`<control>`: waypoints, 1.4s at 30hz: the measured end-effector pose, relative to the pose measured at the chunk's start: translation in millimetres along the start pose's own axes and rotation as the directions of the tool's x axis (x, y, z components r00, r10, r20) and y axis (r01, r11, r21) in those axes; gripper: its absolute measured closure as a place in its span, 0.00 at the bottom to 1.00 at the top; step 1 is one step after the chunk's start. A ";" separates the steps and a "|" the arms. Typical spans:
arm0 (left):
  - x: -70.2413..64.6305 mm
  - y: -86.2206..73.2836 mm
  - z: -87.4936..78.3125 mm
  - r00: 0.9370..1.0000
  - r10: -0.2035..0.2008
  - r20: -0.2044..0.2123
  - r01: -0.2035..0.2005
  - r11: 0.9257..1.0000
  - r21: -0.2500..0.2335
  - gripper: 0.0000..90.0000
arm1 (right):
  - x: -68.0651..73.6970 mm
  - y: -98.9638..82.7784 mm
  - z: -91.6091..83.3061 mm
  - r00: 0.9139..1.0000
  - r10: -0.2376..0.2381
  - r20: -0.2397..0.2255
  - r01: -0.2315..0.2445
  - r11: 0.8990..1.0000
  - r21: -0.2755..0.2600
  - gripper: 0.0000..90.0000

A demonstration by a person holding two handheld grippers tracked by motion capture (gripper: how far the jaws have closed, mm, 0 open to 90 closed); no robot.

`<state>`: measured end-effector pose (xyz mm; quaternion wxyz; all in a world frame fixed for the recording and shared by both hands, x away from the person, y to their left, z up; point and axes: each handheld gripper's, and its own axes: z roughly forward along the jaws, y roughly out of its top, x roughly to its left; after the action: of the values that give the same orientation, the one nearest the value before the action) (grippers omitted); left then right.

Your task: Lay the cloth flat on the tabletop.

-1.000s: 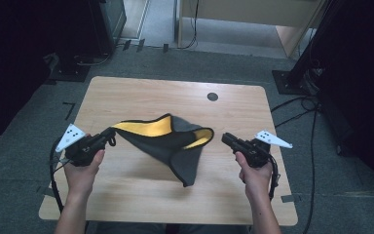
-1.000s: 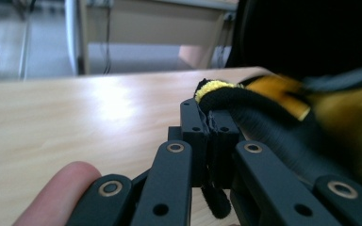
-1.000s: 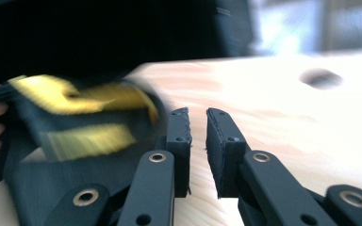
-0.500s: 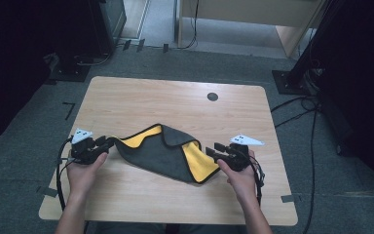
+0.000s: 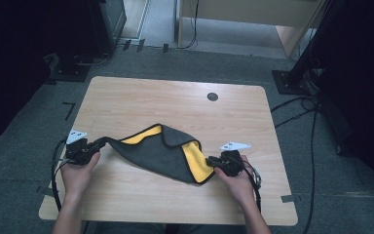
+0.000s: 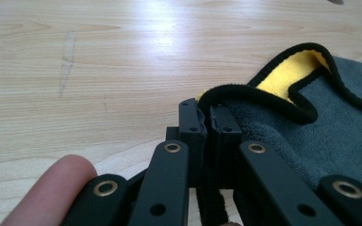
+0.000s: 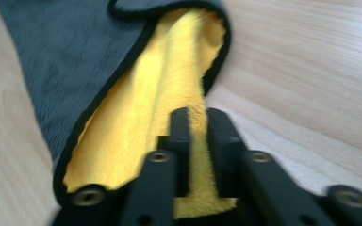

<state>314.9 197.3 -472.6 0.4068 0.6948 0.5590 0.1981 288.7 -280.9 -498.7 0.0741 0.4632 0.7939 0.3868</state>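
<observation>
No brand, label or legible writing is seen on the cloth (image 5: 163,153), on the grippers or on the table (image 5: 175,102). The cloth, grey on one face and yellow on the other with a black bound edge, is laid across the middle of the wooden table, stretched between the two grippers and partly folded over itself, so that yellow is exposed at its upper edge and at its right end. The left gripper (image 5: 96,145) is clamped on the cloth's left corner: in the left gripper view its jaws are seen pressed together on the black edging (image 6: 245,94), with the grey pile lying to the right of them. Its jaws have just been closing, with the cloth between them. The right gripper (image 5: 210,162) is clamped on the yellow right end of the cloth; in the right gripper view, which is somewhat blurred, the yellow pile (image 7: 160,103) is pinched between the two black jaws, which have likewise just been closing on it. Each gripper is held in one of the person's hands, low over the tabletop, and a grey three-cornered plate (image 5: 234,146) is carried on top of each. A round dark grommet (image 5: 213,96) is set into the far part of the table, well apart from the cloth. Cables (image 5: 302,105) are trailed over the grey floor to the right, and dark stands are placed at the table's far corners. Nothing on the table is set between the cloth and the grippers.
</observation>
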 end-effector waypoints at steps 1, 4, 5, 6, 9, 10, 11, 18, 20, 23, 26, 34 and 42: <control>0.6 0.1 -0.4 1.000 -0.003 -0.006 0.003 1.000 -0.004 0.96 | 1.7 -0.2 -0.2 1.000 -0.021 -0.002 0.021 1.000 0.016 0.96; -0.3 -0.2 0.9 0.996 0.043 -0.073 -0.042 0.999 0.014 0.96 | 6.0 -2.9 -1.7 0.998 -0.067 -0.004 0.067 0.997 0.047 0.97; 1.0 -0.7 2.1 0.996 0.042 -0.075 -0.041 0.999 0.019 0.96 | 7.0 -4.3 -2.2 0.997 -0.075 -0.006 0.076 0.996 0.055 0.98; 2.3 -1.6 3.1 0.996 0.034 -0.078 -0.032 0.999 0.024 0.96 | 7.6 -5.9 -3.1 0.996 -0.085 -0.014 0.085 0.994 0.064 0.98; 5.1 -3.2 2.0 0.997 -0.005 -0.083 0.006 1.000 0.010 0.92 | 10.5 -9.7 -5.2 0.995 -0.094 -0.043 0.097 0.992 0.080 0.98; 4.8 -2.8 0.4 0.996 -0.011 -0.087 0.011 1.000 0.001 0.88 | 12.6 -9.9 -6.0 0.993 -0.100 -0.055 0.105 0.990 0.091 0.98; 4.1 -2.3 -1.2 0.996 -0.014 -0.084 0.013 1.000 -0.009 0.85 | 15.0 -9.7 -6.4 0.991 -0.115 -0.065 0.121 0.987 0.102 0.98; -0.9 1.6 -11.1 0.993 -0.056 -0.104 0.050 0.997 -0.058 0.64 | 19.6 3.4 -16.2 0.990 -0.124 -0.064 0.124 0.992 -0.016 0.85; 1.2 2.8 -14.3 0.991 -0.085 -0.106 0.077 0.994 -0.080 0.61 | 21.2 11.3 -18.2 0.992 -0.123 -0.042 0.119 0.989 -0.085 0.81; 5.0 2.4 -17.6 0.988 -0.104 -0.111 0.094 0.991 -0.093 0.61 | 29.8 25.1 -16.7 0.990 -0.141 -0.029 0.135 0.978 -0.161 0.77; 5.5 0.0 -14.7 0.992 -0.096 -0.082 0.091 0.994 -0.064 0.64 | 43.7 38.5 -0.4 0.978 -0.206 -0.040 0.197 0.968 -0.158 0.72; -11.3 -9.4 8.4 0.999 -0.039 -0.008 0.039 0.998 0.041 0.64 | 68.4 59.7 63.6 0.959 -0.282 -0.021 0.278 0.955 -0.104 0.66; -16.7 -16.1 20.8 1.000 -0.022 0.010 0.021 0.995 0.099 0.63 | 76.1 62.5 105.1 0.922 -0.387 0.027 0.388 0.922 -0.008 0.84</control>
<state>315.2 175.2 -494.6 0.3771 0.7092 0.5732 0.1622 338.5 -146.3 -510.2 0.1620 0.3014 0.8663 0.3640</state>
